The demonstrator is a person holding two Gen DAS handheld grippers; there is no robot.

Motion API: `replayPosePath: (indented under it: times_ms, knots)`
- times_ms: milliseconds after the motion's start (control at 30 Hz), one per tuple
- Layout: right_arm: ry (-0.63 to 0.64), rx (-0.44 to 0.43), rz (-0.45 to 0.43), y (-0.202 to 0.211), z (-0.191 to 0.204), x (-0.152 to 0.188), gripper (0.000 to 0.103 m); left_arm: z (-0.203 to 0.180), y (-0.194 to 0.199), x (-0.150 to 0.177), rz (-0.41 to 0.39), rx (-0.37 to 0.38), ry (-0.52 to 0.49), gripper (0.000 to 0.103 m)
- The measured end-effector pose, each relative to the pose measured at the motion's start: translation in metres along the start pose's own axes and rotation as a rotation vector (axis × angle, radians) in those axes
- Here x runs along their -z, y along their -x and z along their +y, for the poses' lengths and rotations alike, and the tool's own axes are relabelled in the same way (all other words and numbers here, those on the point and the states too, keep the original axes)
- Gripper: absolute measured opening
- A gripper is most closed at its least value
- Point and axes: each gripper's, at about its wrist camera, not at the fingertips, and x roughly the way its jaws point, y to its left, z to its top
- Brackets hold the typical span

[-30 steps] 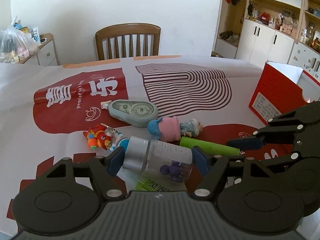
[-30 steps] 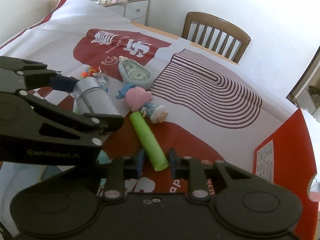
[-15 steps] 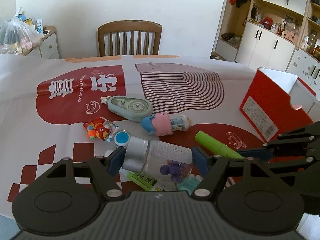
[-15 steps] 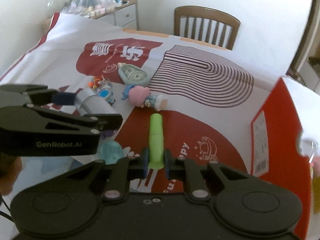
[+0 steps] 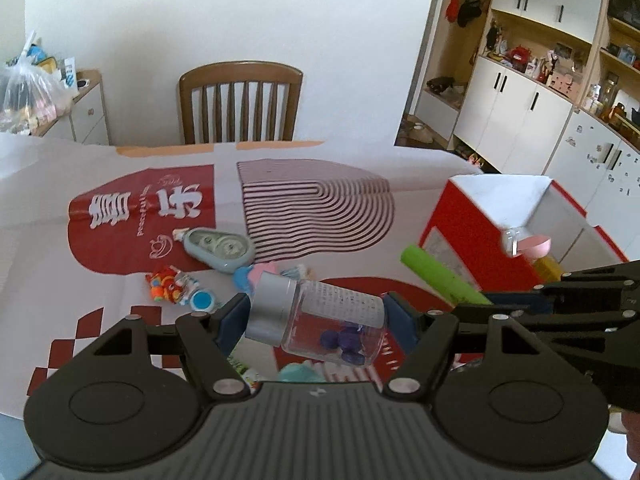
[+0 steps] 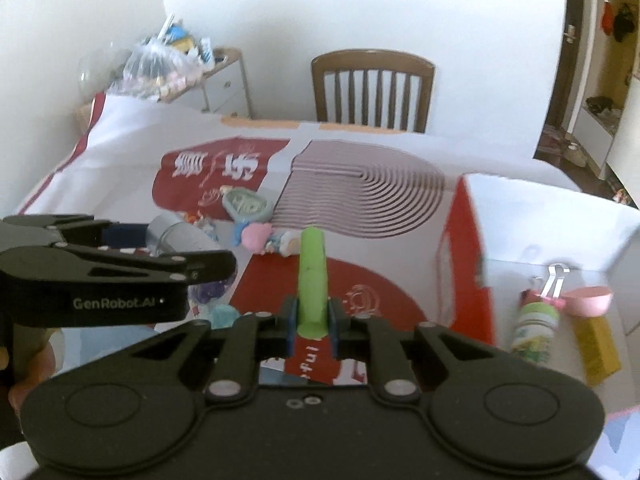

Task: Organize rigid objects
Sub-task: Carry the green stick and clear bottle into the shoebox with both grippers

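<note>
2 tools are up over a bench (image 5: 48, 208) spread with a white and red printed cloth; a wooden chair (image 5: 240, 104) stands at its far edge against a white wall, with white cupboards and open shelves (image 5: 532, 92) at the upper right of the left wrist frame.

A red box with a white inside (image 6: 464, 264) sits at the right of the bench, holding a small printed bottle (image 6: 536, 330), a pink scoop (image 6: 588, 300) and a yellow block (image 6: 596, 352).

Low in the centre of the left wrist frame, the left tool (image 5: 316, 316) clamps a clear jar with a silver cap (image 5: 320, 320) lying crosswise between its blue pads, dark purple pieces inside it.

At the lower centre of the right wrist frame, the right tool (image 6: 312, 322) is closed tight on a green cylinder (image 6: 312, 280) that sticks out ahead of its pads, above the cloth.

On the cloth at frame centre lie a grey-green correction tape (image 5: 220, 246), a pink and blue figure (image 6: 264, 238) and what looks like a small orange toy (image 5: 164, 286), somewhat blurred.
</note>
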Motion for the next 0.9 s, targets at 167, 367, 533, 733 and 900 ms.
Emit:
replayPosePath:
  times_ms: [167, 367, 533, 733, 900]
  knots:
    - [-0.037, 0.024, -0.042, 0.026, -0.02, -0.002, 0.014, -0.026, 0.012, -0.012, -0.013, 0.025, -0.029, 0.073]
    - [-0.066, 0.052, -0.084, 0.052, -0.049, 0.002, 0.014, -0.067, 0.022, -0.024, -0.044, 0.061, -0.083, 0.073]
    - [-0.086, 0.071, -0.105, 0.069, -0.076, 0.006, 0.014, -0.101, 0.024, -0.031, -0.059, 0.087, -0.118, 0.073]
    - [-0.109, 0.095, -0.113, 0.083, -0.111, 0.014, 0.014, -0.142, 0.018, -0.037, -0.069, 0.105, -0.159, 0.073]
    - [-0.122, 0.119, -0.112, 0.091, -0.143, 0.024, 0.014, -0.174, 0.003, -0.04, -0.051, 0.115, -0.174, 0.073]
